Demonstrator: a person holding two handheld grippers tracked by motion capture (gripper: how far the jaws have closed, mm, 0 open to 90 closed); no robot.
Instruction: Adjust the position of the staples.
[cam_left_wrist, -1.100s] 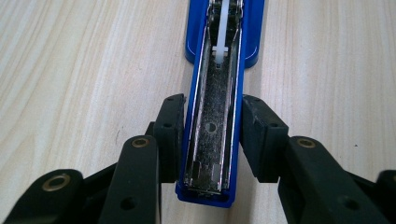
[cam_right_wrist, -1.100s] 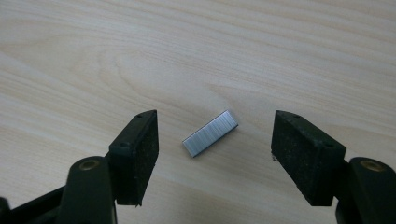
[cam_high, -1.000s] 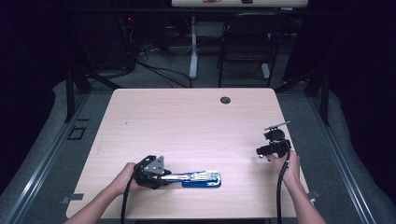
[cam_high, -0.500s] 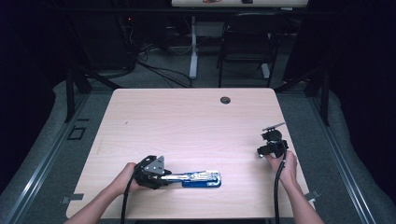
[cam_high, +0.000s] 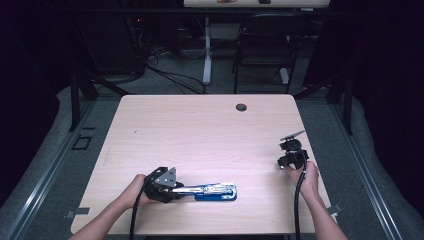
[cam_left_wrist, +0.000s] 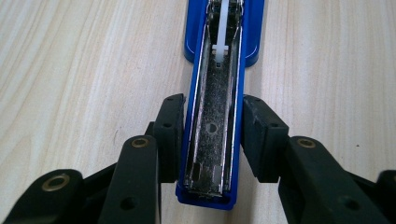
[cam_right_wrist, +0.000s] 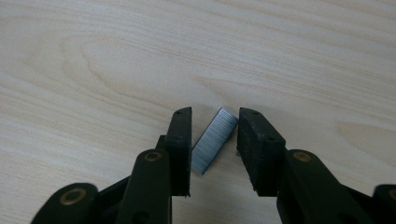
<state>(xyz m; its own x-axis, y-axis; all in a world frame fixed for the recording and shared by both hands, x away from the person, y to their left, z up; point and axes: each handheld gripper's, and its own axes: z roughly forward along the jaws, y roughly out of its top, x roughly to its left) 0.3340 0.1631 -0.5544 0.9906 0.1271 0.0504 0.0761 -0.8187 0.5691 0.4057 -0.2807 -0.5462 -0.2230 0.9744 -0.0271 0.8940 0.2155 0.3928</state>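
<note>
Right gripper (cam_right_wrist: 214, 151) jaws closing around staple strip (cam_right_wrist: 214, 139), contact unclear.

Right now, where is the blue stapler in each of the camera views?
High view: the blue stapler lies opened flat near the table's near edge, its left end in the left gripper.
Left gripper view: upper centre, running away between the jaws, which clamp its sides.
Right gripper view: it is not in this picture.
Shared landmark: the pale wooden tabletop.
</note>
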